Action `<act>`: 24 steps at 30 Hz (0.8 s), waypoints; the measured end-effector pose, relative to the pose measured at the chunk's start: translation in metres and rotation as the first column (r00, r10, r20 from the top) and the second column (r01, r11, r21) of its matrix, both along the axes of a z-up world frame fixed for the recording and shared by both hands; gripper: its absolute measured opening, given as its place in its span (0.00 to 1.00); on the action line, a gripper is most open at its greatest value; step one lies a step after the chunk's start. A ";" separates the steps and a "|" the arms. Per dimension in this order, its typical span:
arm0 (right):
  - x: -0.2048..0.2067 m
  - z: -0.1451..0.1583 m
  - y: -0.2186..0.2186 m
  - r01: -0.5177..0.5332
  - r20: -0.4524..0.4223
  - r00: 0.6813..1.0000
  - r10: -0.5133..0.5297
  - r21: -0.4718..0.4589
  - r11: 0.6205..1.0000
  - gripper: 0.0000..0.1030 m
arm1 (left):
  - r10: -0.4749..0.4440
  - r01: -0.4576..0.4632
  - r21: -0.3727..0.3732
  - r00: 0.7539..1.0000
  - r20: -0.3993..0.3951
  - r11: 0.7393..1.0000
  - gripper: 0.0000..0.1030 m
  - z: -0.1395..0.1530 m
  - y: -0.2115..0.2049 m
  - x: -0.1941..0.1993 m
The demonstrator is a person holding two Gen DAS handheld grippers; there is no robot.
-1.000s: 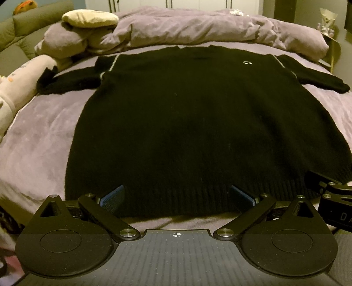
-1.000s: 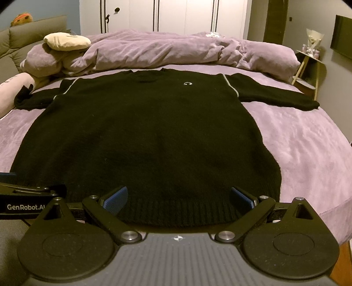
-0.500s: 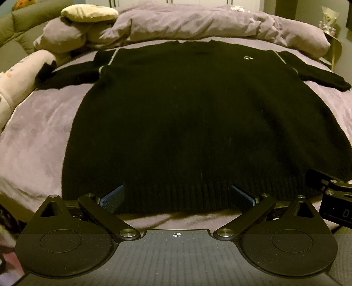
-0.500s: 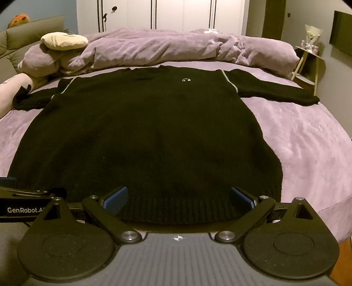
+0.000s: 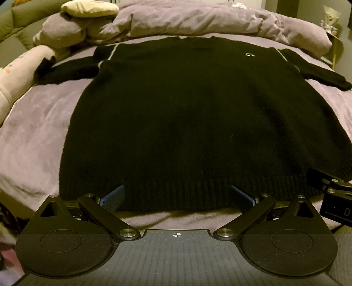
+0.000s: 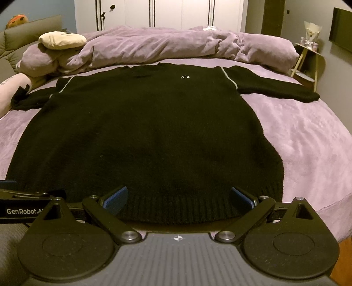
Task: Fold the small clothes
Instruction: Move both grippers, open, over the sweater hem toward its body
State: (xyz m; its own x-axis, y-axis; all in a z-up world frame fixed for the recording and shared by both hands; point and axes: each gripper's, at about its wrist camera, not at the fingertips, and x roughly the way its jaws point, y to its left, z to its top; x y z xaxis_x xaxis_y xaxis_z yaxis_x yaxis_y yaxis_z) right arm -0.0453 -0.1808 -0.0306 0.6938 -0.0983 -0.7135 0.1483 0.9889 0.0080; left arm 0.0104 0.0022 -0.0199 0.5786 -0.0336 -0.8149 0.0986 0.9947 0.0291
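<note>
- The left gripper sits low at the near edge of the bed, its jaws spread wide with nothing between them; its blue pads lie at the ribbed hem of the sweater, one to each side of the hem's left-middle stretch.
- The right gripper is just beside it to the right, jaws likewise wide apart and holding nothing; its blue pads frame the hem's right-middle stretch.
- Each gripper shows at the edge of the other's view: the right one at the far right of the left wrist view, the left one, with white lettering, at the far left of the right wrist view.
- Whether the pads actually touch the knit cannot be told from either view.
- The black sweater lies flat, front up, on the purple bed, hem toward the grippers, neck away.
- Its sleeves stretch outward to either side; pale stripes run along the shoulder seams, and a small white logo sits on the chest.
- Beyond the collar, a rumpled purple duvet is heaped across the head of the bed.
- A cream cushion rests on the heap's left end.
- White wardrobe doors stand behind, and a small side table stands at the far right.
</note>
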 end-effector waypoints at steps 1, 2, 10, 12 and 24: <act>0.000 0.000 0.000 0.000 -0.001 1.000 0.000 0.000 1.000 0.96 | 0.001 -0.001 0.000 1.000 -0.001 1.000 1.00 0.000 0.000 0.000; 0.000 0.000 0.000 0.000 -0.001 1.000 0.000 0.000 1.000 0.96 | 0.002 -0.002 0.000 1.000 -0.003 1.000 1.00 -0.001 0.000 0.001; 0.005 -0.005 -0.001 0.000 -0.012 1.000 0.000 0.004 1.000 0.96 | 0.007 -0.007 -0.007 1.000 -0.019 1.000 1.00 -0.004 0.000 0.003; 0.006 -0.005 -0.001 -0.001 -0.014 1.000 0.001 0.004 1.000 0.96 | 0.006 -0.006 -0.007 1.000 -0.020 1.000 1.00 -0.004 0.000 0.004; 0.011 -0.012 -0.002 -0.003 -0.033 0.999 0.004 0.015 1.000 0.96 | 0.009 -0.009 0.002 1.000 -0.029 1.000 1.00 -0.007 0.000 0.008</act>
State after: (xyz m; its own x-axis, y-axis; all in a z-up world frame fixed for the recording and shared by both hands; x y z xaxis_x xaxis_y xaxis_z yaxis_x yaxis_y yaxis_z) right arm -0.0339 -0.1827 -0.0422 0.6704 -0.0855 -0.7371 0.1455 0.9892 0.0176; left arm 0.0184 0.0023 -0.0272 0.5552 -0.0266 -0.8313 0.0901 0.9955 0.0284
